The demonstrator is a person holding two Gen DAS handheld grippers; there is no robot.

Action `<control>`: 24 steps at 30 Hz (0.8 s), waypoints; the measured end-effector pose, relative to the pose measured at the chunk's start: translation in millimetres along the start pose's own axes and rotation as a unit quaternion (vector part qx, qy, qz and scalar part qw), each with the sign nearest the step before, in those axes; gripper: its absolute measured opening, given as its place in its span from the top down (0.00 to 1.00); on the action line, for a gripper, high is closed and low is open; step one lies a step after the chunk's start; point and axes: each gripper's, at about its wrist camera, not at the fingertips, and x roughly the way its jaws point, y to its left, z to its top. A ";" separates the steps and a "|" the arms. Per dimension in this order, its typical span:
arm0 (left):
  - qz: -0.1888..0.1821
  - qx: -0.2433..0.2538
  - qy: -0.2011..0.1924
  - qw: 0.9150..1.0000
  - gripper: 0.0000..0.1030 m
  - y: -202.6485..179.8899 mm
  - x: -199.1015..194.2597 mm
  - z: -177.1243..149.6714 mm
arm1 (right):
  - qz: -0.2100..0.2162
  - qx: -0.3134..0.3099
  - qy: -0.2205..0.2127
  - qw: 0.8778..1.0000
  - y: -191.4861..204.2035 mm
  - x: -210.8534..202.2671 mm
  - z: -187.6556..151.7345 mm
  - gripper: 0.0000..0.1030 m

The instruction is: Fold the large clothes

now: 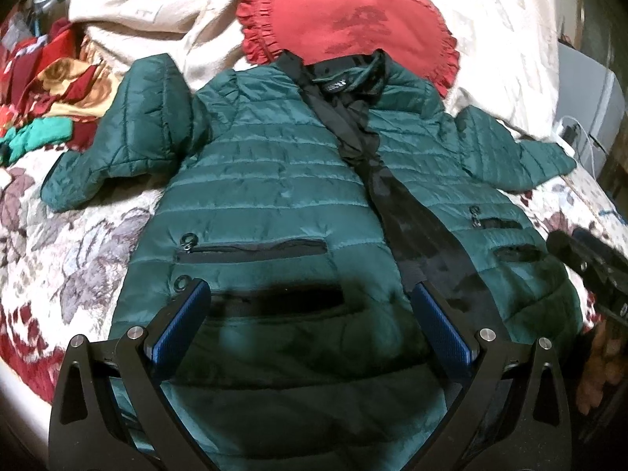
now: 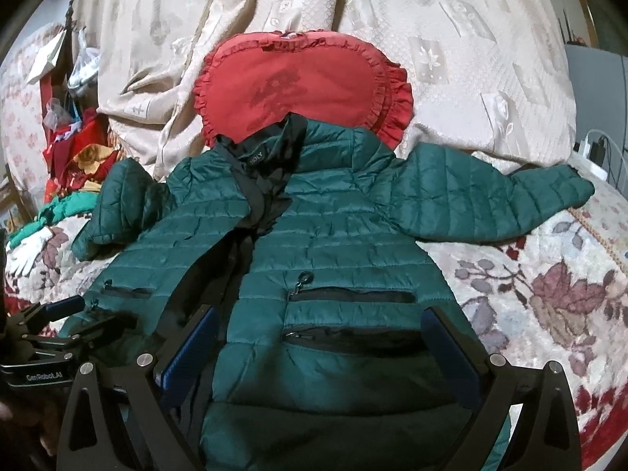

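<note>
A dark green quilted puffer jacket (image 1: 274, 180) lies front up on the bed, collar far, front open showing black lining, sleeves spread to both sides. It also shows in the right wrist view (image 2: 345, 235). My left gripper (image 1: 310, 294) is open, hovering over the jacket's left front panel near its lower zip pockets. My right gripper (image 2: 320, 318) is open over the right front panel, above its pockets. The left gripper (image 2: 59, 314) shows at the left edge of the right wrist view; the right gripper (image 1: 588, 259) shows at the right edge of the left wrist view.
A red heart-shaped frilled cushion (image 1: 345, 15) lies just beyond the collar. A beige blanket (image 2: 431, 39) is heaped at the back. A pile of red, gold and teal clothes (image 1: 47, 90) sits far left. The floral bedspread (image 2: 530, 274) surrounds the jacket. Cables and a charger (image 2: 592, 149) lie far right.
</note>
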 end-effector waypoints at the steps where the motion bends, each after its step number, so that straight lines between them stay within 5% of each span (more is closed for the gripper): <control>1: 0.002 -0.005 0.002 1.000 0.00 1.9 1.2 0.3 | 0.002 0.003 0.001 1.000 -0.3 0.7 -1.0 0.01; 15: 0.015 -0.006 0.010 1.000 0.00 3.8 3.8 -0.8 | -0.014 -0.025 0.005 1.000 4.9 8.4 -12.3 0.01; 24: 0.024 -0.004 0.016 1.000 0.00 5.0 8.7 -1.6 | -0.029 -0.030 -0.004 0.999 6.0 -9.6 20.6 0.01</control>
